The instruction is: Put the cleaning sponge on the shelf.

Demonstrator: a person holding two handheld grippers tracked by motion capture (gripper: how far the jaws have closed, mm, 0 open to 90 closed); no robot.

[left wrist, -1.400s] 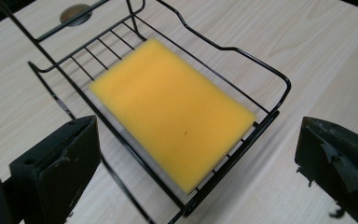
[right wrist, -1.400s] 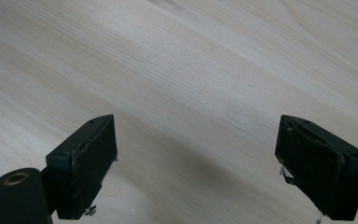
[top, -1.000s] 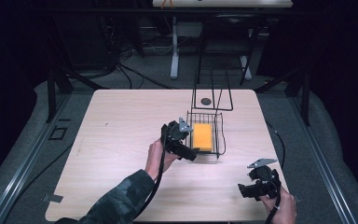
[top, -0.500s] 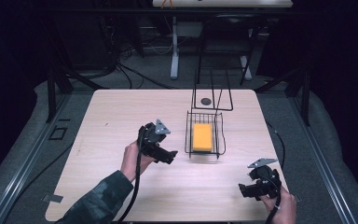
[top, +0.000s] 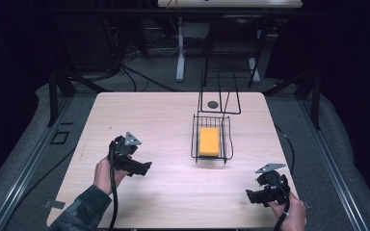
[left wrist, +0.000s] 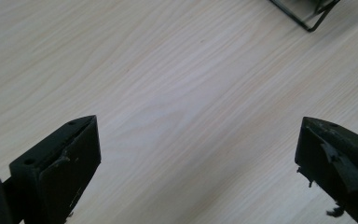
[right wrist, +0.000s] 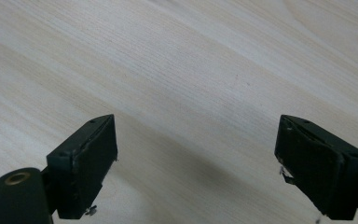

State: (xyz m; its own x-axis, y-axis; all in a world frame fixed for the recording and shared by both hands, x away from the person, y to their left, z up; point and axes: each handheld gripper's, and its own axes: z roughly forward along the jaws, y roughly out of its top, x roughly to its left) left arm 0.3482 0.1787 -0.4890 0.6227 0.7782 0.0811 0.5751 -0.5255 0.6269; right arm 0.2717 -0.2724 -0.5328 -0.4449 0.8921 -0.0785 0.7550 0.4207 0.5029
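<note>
A yellow sponge (top: pixel 209 141) lies inside a black wire basket (top: pixel 194 139) right of the table's middle. My left gripper (top: pixel 144 168) hovers over the table's left part, well clear of the basket, jaws wide open with bare wood between them (left wrist: pixel 198 154). A corner of the basket (left wrist: pixel 303 14) shows at the top of the left gripper view. My right gripper (top: pixel 248 196) rests near the front right corner, open and empty (right wrist: pixel 196 154).
A black wire stand (top: pixel 220 98) rises behind the basket, with a small dark round object (top: pixel 213 104) at its foot. The light wooden table (top: pixel 149 115) ends close to both hands at the front edge. Cables trail from each gripper.
My left gripper has drawn back from the basket toward the left and front, open and empty. The sponge stays in the basket. The right gripper has not moved.
</note>
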